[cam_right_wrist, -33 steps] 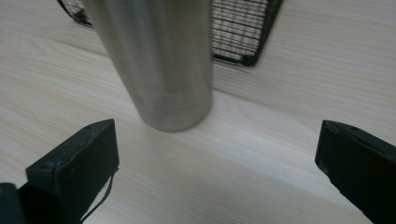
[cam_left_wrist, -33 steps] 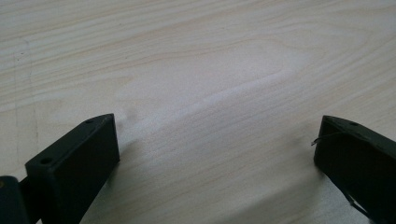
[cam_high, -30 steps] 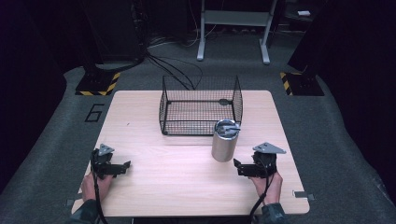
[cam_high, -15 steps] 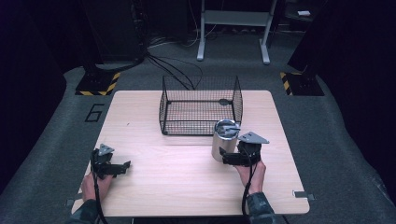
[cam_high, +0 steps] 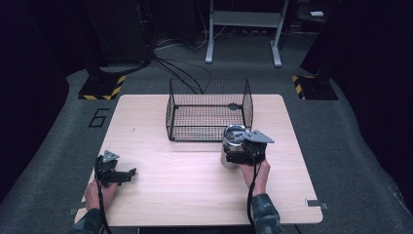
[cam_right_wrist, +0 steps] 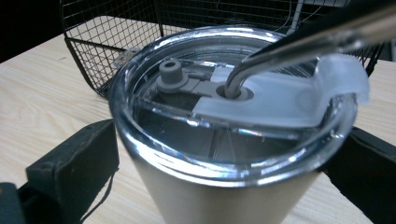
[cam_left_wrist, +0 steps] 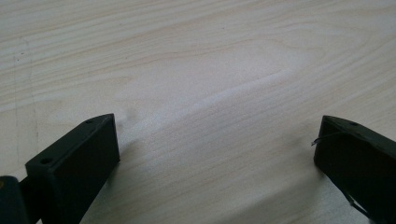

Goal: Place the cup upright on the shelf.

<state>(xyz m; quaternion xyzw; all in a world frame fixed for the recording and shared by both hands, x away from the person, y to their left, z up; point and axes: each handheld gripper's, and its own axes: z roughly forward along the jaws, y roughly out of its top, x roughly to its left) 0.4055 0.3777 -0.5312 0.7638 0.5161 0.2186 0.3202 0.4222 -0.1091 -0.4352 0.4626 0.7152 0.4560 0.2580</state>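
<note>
1. The step in hand looks like the grasp of the tall stainless-steel tumbler with the clear plastic lid (cam_high: pixel 233 146), which stands upright on the table toward its right half, just in front of the near right corner of the black wire-mesh basket (cam_high: pixel 207 109).
2. The right tool (cam_high: pixel 238 157) has its jaws spread wide on either side of the tumbler's body below the lid; the right gripper view shows a dark jaw at each flank, and whether they already touch the wall I cannot tell.
3. A bent metal straw (cam_right_wrist: pixel 299 44) passes through the lid's hole beside a small grey stopper (cam_right_wrist: pixel 170 74).
4. The next move, as I judge it, calls for closing the jaws squarely on the smooth body, firmly enough that it does not slip, and keeping it upright if it is lifted toward the basket.
5. The left tool (cam_high: pixel 127 173) rests near the table's near left corner, its jaws wide apart over bare wood and holding nothing.
6. The table (cam_high: pixel 160 195) is pale wood with a plain grain, and the basket sits toward its far edge.
7. Around it lie grey carpet, black cables, yellow-and-black striped floor plates (cam_high: pixel 102 87) and a grey metal stand (cam_high: pixel 242 29) in a dark room.
</note>
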